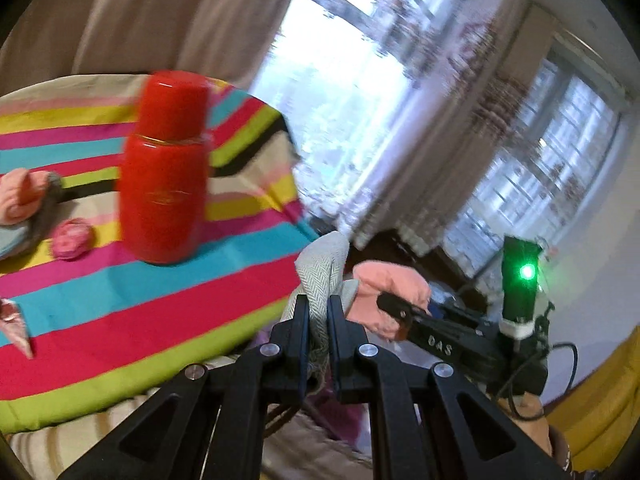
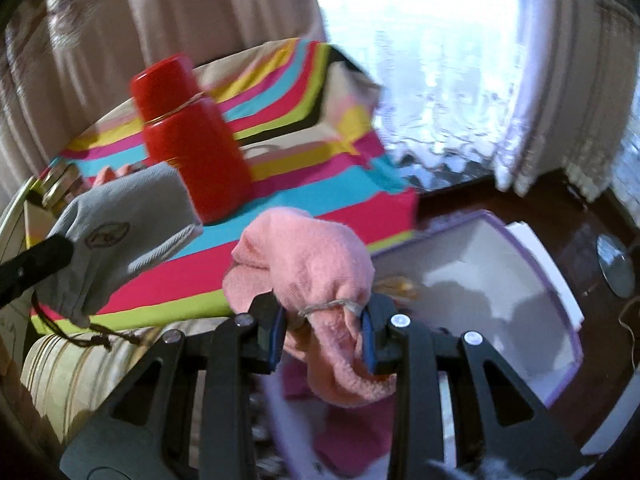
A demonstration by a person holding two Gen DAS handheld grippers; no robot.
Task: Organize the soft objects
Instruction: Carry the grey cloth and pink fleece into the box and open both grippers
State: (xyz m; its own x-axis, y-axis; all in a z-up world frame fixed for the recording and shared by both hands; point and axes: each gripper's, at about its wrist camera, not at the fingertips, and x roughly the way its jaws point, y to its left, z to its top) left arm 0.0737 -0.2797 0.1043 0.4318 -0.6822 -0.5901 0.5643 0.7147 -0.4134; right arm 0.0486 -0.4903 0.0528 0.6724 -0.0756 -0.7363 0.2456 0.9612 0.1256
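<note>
On the left, a red thermos (image 1: 164,168) is standing on the striped cloth (image 1: 120,308) covering the desk, with a small pink ball (image 1: 72,238) and a pink-and-grey bundle (image 1: 24,204) lying beside it. The left claw (image 1: 319,320) is clenching a grey herringbone cloth pouch (image 1: 324,264), its drawstring dangling below. Just to the right, the right claw (image 2: 324,332) is gripping a pink knitted bundle (image 2: 308,264) bound with a rubber band (image 2: 328,306). Farther right, a white box with a purple rim (image 2: 480,264) is sitting open and low, past the desk edge; it looks like the place for both pieces. To do this well, each bundle should be lowered right over the box before loosening, one at a time, keeping the drawstring clear of the rim and both claws away from the thermos.
</note>
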